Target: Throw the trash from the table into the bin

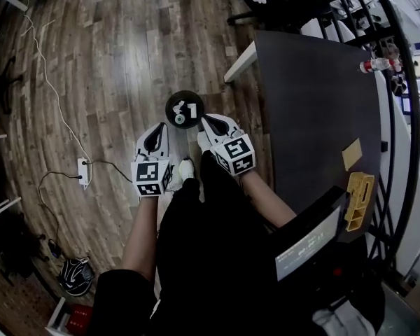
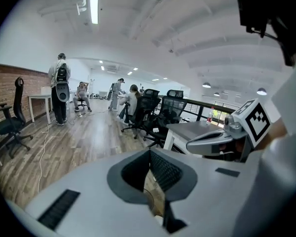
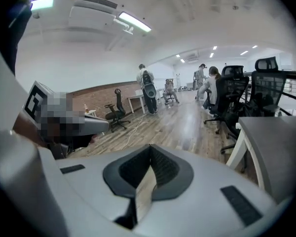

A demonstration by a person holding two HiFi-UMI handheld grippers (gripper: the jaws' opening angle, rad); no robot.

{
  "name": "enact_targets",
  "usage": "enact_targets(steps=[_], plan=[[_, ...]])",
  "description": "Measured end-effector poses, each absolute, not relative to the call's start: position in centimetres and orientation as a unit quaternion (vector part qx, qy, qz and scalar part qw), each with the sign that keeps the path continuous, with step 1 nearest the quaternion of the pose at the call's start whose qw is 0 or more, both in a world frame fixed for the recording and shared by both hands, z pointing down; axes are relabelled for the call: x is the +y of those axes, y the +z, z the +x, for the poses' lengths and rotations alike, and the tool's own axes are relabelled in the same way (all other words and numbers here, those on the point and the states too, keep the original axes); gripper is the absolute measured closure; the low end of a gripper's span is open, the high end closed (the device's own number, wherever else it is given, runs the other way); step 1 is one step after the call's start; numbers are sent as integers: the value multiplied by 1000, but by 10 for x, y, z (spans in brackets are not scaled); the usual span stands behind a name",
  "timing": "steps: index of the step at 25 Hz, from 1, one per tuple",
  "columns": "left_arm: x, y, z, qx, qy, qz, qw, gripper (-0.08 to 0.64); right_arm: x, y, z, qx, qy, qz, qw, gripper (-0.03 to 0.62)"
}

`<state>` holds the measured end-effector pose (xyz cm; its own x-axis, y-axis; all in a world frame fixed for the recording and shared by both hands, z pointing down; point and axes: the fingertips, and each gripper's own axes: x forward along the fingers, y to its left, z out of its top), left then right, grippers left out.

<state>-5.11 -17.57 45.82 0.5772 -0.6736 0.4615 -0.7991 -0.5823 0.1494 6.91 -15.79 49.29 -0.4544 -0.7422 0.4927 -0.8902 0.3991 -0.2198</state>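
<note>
Your left gripper [image 1: 161,128] and right gripper [image 1: 206,122] hang side by side above the wooden floor [image 1: 105,61], both aimed at the bin [image 1: 169,109]. Each gripper view shows its two dark ribbed pads pressed together at the tips with nothing between them, so both of your grippers are closed and empty.

The bin is a round black one standing on the floor just beyond your fingertips and just off the near corner of the counter [image 1: 315,117]. White scraps of trash [image 1: 186,110] lie inside it. One carries a dark mark, too small to read.

The only print close to you is on the marker cubes: bold black-and-white square patterns on the left cube [image 1: 150,177] and the right cube [image 1: 236,154], with no letters or words.

On the dark counter, a clear bottle [image 1: 375,65] with a red band lies at the far edge, and its label cannot be read. Nearer to you are a flat tan piece of card [image 1: 351,154] and, just beside it, a yellow slotted holder [image 1: 359,200]. A screen [image 1: 308,245] at the counter's near end shows a line of pale characters that are too blurred to make out.

On the floor to your left, a white power strip [image 1: 82,172] sits with a cable running away from it. The gripper views look across an open office with black chairs and several people well apart from you.
</note>
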Motion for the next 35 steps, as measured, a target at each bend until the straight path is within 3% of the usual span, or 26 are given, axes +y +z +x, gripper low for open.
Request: enact_targets(steps=[16,35], plan=[[-141,333,-62,-394,102,909,93,552,-119,337,65,-837,119,529,70,584],[-122,314,-70,-399,96,909,75,552,-96,316,77,-831,99,543,64,584]])
